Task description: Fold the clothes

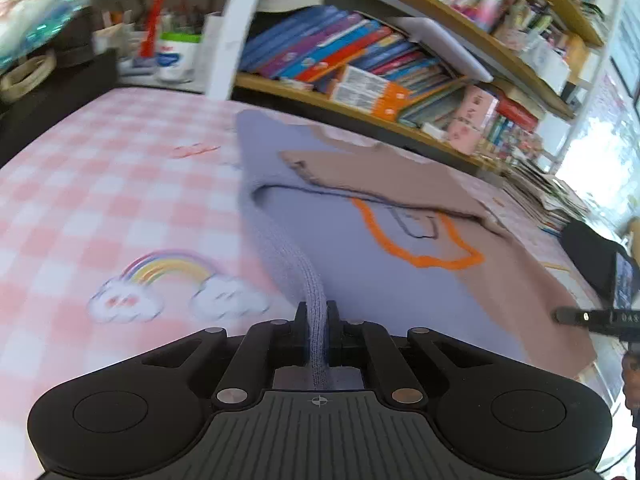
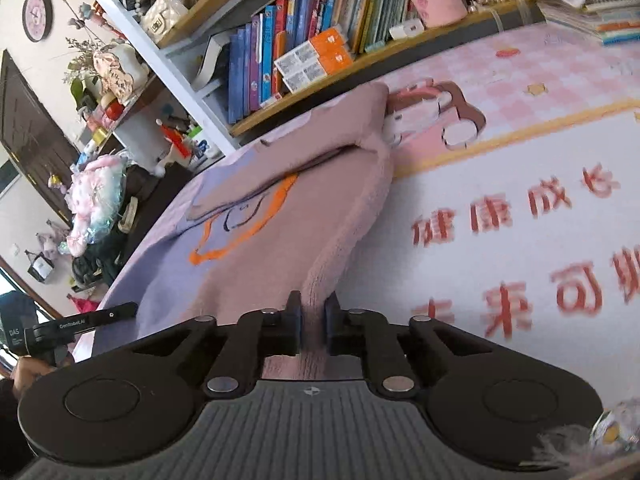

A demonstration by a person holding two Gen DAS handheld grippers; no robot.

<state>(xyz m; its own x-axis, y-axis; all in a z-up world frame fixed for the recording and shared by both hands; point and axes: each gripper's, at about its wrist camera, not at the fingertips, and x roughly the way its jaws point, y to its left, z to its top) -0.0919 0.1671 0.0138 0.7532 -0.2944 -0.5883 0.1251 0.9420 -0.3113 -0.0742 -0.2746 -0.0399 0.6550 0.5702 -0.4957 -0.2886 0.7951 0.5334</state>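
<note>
On the pink checked cloth [image 1: 100,168] lies one knit sweater [image 1: 400,280], half lilac, half dusty pink, with one orange outline on its front. Left gripper [image 1: 317,316] tilts downward, jaws clamped on the lilac hem edge. Right gripper [image 2: 312,312] tilts downward likewise, jaws clamped on the pink hem edge. Two grippers, one garment. Behind the cloth stands one bookshelf [image 2: 304,36] packed with books
</note>
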